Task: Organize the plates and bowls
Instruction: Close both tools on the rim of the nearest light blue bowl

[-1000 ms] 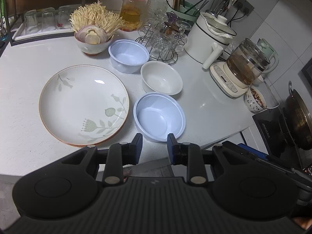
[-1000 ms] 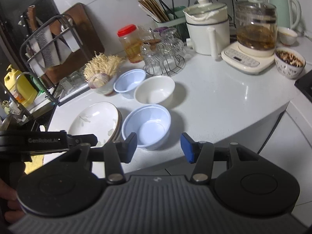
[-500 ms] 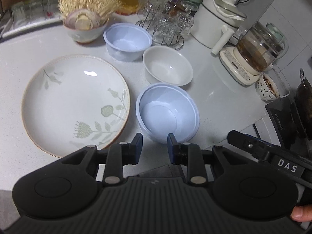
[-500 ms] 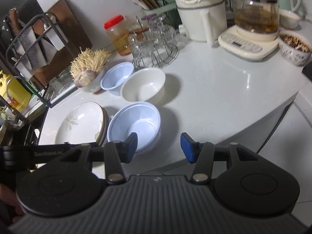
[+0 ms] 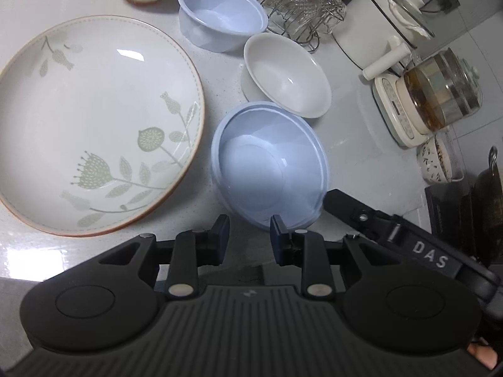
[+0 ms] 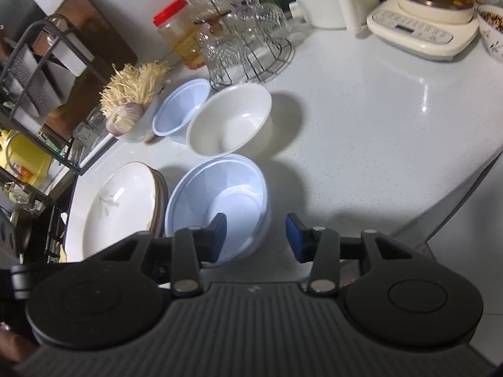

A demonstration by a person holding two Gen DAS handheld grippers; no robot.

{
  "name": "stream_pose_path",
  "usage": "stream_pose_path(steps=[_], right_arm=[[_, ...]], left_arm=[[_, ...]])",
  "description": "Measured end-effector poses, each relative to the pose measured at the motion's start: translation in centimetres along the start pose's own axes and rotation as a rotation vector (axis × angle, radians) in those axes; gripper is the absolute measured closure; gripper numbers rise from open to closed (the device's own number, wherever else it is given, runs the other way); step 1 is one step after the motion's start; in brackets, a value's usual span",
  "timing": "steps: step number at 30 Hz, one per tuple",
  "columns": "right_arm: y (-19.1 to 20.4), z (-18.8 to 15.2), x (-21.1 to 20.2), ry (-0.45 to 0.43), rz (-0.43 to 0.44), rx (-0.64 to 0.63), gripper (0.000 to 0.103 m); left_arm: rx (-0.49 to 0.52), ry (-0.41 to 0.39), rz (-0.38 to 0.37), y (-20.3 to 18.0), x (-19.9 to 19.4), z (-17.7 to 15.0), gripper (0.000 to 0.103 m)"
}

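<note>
A large floral plate lies on the white counter, also in the right wrist view. Beside it stands a light blue bowl, with a white bowl and a second blue bowl behind. My left gripper is open at the near rim of the blue bowl, its right finger over the rim. My right gripper is open, its left finger inside the bowl and its right finger outside the rim.
A bowl of enoki mushrooms and garlic, a wire glass rack, a red-lidded jar, a white pot and a glass kettle on its base line the back. A patterned bowl and the counter edge lie right.
Both grippers have moved forward and down to the near blue bowl. The right gripper's fingers now straddle its rim. Nothing on the counter has moved.
</note>
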State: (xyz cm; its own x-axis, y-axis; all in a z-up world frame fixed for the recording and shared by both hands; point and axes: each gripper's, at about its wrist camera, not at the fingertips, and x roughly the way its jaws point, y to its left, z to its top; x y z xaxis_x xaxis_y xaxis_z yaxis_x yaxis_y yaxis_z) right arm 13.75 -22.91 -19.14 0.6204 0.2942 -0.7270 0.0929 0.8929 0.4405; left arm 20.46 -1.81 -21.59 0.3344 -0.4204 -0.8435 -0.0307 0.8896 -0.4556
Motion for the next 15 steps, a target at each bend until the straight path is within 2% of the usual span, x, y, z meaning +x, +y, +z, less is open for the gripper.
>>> stream_pose_path(steps=[7,8,15], right_arm=[[-0.3,0.8,2.0,0.032,-0.008,0.002,0.068],[-0.4,0.8,2.3,0.042,-0.011,0.014,0.072],[-0.7,0.5,3.2,0.066,-0.002,0.026,0.082]], left_arm=[[-0.078,-0.01,0.008,0.5,0.9,0.9,0.068],[-0.091,-0.011,0.004,0.6,0.9,1.0,0.068],[-0.104,-0.05,0.021,0.8,1.2,1.6,0.068]])
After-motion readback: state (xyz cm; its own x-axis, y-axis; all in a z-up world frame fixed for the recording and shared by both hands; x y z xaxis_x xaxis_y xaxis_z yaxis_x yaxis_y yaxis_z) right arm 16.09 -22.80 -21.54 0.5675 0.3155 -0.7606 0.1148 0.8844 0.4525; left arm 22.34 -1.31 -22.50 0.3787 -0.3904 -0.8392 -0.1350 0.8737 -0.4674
